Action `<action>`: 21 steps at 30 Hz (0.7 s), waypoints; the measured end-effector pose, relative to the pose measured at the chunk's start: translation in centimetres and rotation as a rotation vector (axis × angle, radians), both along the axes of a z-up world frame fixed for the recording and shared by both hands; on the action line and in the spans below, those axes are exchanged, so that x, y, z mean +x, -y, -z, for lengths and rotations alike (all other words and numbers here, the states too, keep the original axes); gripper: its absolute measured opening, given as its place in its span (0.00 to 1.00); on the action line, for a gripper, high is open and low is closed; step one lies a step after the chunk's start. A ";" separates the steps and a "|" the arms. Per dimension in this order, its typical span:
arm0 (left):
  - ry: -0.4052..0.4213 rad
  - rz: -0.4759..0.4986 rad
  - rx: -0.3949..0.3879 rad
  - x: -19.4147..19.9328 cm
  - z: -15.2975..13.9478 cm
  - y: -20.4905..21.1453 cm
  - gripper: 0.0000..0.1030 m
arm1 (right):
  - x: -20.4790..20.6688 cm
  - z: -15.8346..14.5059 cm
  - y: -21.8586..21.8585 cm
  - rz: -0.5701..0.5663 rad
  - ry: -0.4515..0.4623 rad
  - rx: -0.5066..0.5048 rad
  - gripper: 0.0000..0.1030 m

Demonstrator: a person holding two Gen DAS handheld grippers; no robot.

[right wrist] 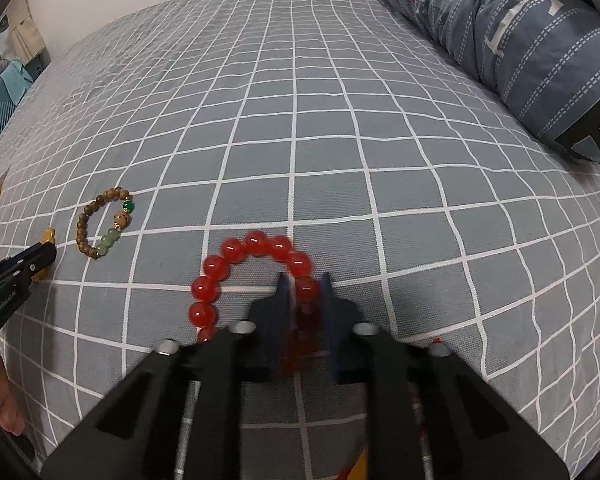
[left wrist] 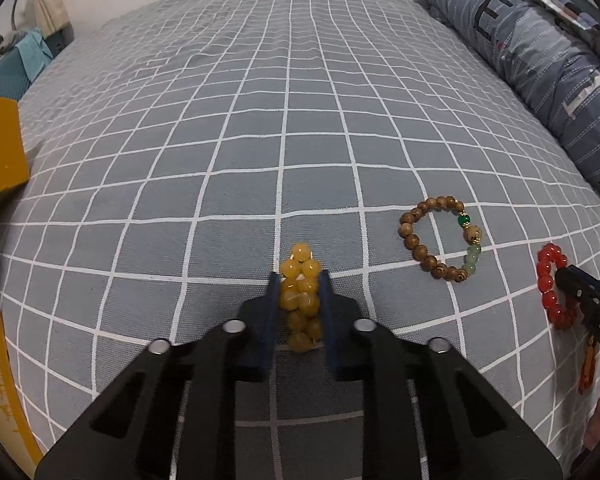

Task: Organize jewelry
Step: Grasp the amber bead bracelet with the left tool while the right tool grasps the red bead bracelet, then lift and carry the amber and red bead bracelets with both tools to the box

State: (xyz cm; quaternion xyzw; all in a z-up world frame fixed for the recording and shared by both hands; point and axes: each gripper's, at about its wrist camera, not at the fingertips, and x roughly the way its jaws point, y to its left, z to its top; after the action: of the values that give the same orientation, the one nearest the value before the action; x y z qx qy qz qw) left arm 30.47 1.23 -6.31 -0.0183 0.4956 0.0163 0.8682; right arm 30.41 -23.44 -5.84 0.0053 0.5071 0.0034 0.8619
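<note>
My left gripper [left wrist: 299, 280] is shut on a yellow bead bracelet [left wrist: 301, 276], squeezed flat between its blue pads just over the checked bedsheet. My right gripper [right wrist: 303, 282] is shut on the right side of a red bead bracelet [right wrist: 236, 250], whose loop lies to the left of the fingers on the sheet. The red bracelet also shows in the left wrist view [left wrist: 548, 280], with the right gripper on it. A brown wooden bead bracelet with green beads [left wrist: 440, 240] lies loose between the two grippers; it shows in the right wrist view [right wrist: 104, 228] too.
The grey checked bedsheet [left wrist: 260, 120] covers the bed. A rolled blue quilt [left wrist: 540, 60] lies along the right edge. A yellow box [left wrist: 0, 144] stands at the left edge, and another yellow box edge [left wrist: 0, 380] is at lower left.
</note>
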 end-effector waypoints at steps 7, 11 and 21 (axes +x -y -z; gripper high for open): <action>0.018 0.012 0.010 -0.3 -0.3 0.0 0.13 | -0.3 -0.4 -0.1 0.006 0.019 0.011 0.13; 0.030 0.013 0.013 -0.6 -0.7 0.1 0.13 | -0.4 -0.5 -0.1 0.010 0.025 0.017 0.13; 0.053 0.012 0.010 -1.2 -1.7 0.0 0.13 | -0.8 -1.2 -0.4 0.008 0.044 0.015 0.13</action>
State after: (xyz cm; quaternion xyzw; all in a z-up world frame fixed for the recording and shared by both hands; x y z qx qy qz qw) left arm 29.30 1.27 -4.61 -0.0114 0.4726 0.0131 0.8811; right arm 29.66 -23.05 -4.65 0.0135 0.4881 0.0039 0.8727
